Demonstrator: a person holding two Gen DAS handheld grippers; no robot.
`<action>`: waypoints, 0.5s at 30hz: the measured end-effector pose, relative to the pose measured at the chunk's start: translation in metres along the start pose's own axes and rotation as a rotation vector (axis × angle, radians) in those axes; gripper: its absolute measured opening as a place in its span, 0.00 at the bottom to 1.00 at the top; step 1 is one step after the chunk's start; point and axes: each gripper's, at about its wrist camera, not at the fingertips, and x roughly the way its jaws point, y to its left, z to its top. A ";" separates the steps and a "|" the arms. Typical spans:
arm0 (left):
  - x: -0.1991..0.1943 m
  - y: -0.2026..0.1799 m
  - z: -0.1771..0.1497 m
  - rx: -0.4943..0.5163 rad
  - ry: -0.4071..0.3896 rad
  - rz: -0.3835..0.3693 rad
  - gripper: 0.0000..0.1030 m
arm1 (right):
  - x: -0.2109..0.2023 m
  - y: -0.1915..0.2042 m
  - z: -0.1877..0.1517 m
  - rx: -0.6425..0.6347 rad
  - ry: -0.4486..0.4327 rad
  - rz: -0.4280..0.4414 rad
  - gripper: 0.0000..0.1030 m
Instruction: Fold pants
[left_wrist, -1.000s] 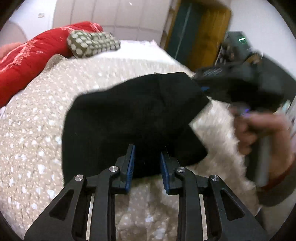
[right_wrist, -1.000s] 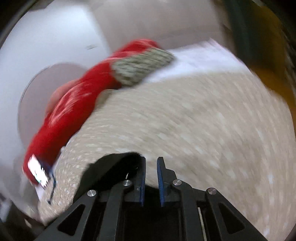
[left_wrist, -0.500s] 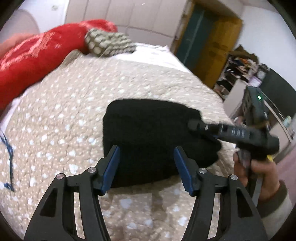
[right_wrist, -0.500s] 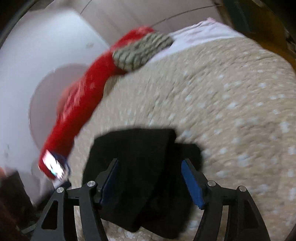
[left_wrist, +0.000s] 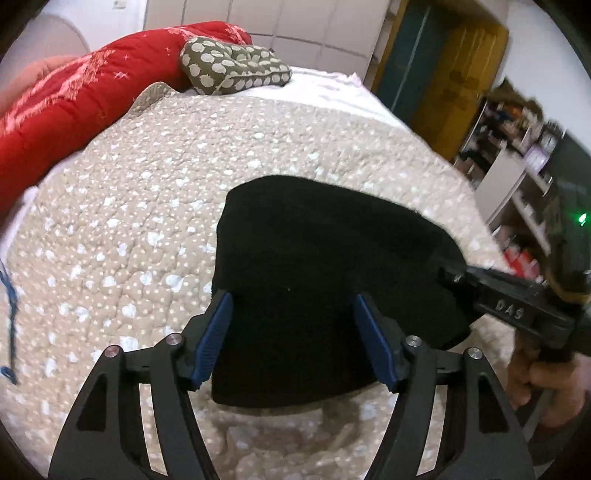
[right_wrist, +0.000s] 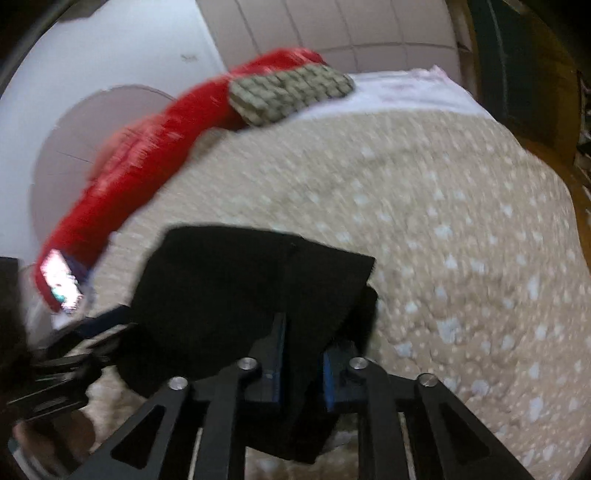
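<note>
Folded black fabric pants (left_wrist: 332, 266) are shown lying on the beige dotted quilted bedspread (left_wrist: 140, 206). The left hand-held gripper (left_wrist: 291, 332) is held with fingers apart over the bundle's near edge. The right hand-held gripper (right_wrist: 301, 354) is seen clamped on the pants' right-hand edge, hence nearer; the bundle's long axis cannot be told.

You were working in a home bedroom: a bed (left_wrist: 155, 229) under a beige quilted spread filled both views. A red duvet (left_wrist: 55, 114) and a dotted olive pillow (left_wrist: 232, 70) lay at its far edge, with cluttered shelves (left_wrist: 524, 147) beyond its right edge.
</note>
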 end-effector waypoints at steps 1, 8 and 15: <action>-0.003 -0.001 0.001 0.013 0.001 0.005 0.66 | -0.004 -0.001 -0.002 0.008 -0.004 0.002 0.23; -0.007 0.008 0.028 -0.018 -0.047 0.032 0.66 | -0.049 0.009 0.015 -0.007 -0.106 -0.001 0.29; 0.035 0.012 0.032 -0.031 0.035 0.092 0.69 | 0.001 0.030 0.025 -0.036 -0.025 0.004 0.29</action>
